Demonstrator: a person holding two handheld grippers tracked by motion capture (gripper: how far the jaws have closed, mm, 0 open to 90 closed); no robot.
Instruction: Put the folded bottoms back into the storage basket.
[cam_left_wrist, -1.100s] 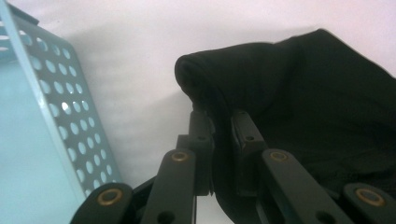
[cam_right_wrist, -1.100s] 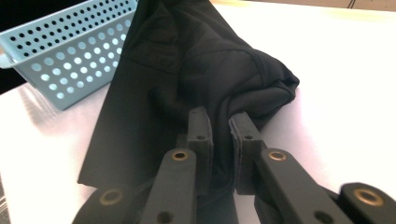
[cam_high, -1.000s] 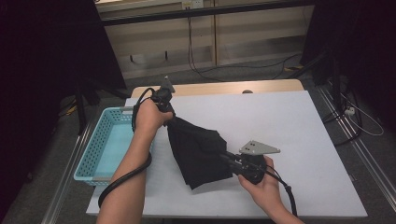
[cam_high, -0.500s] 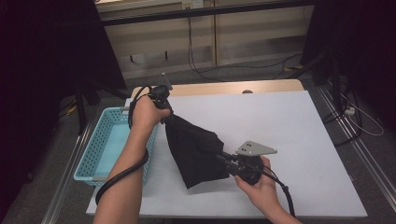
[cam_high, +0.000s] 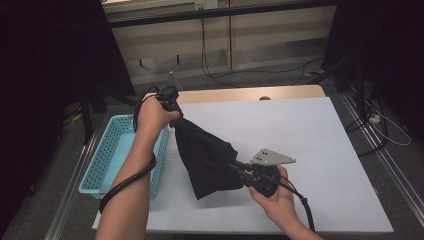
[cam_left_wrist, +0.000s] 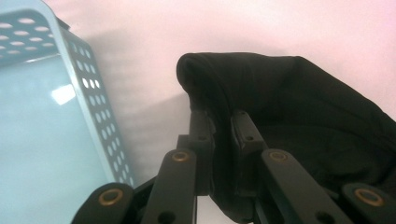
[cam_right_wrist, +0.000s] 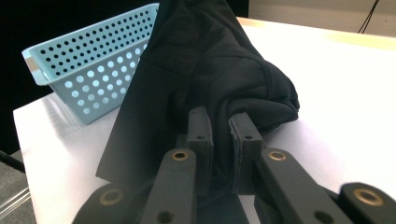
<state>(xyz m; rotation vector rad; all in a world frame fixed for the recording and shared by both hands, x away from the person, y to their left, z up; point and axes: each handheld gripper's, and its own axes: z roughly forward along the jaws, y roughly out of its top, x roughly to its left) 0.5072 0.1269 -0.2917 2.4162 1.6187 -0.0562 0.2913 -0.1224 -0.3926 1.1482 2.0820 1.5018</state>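
While black cloth (cam_high: 207, 157) hangs between them, left gripper (cam_high: 176, 118) and right gripper (cam_high: 239, 169) clamp it

White table top (cam_high: 320, 145) with a wooden strip (cam_high: 240, 94) along its far edge. Grey carpet floor (cam_high: 295, 80) beyond it, black cables (cam_high: 220, 77) trailing across. Back wall of pale beige panels (cam_high: 270, 37) with a dark horizontal rail (cam_high: 210, 14) above. Black curtains (cam_high: 55, 60) at both sides. Metal floor rails (cam_high: 380, 155) flank the table. Light even, from overhead.
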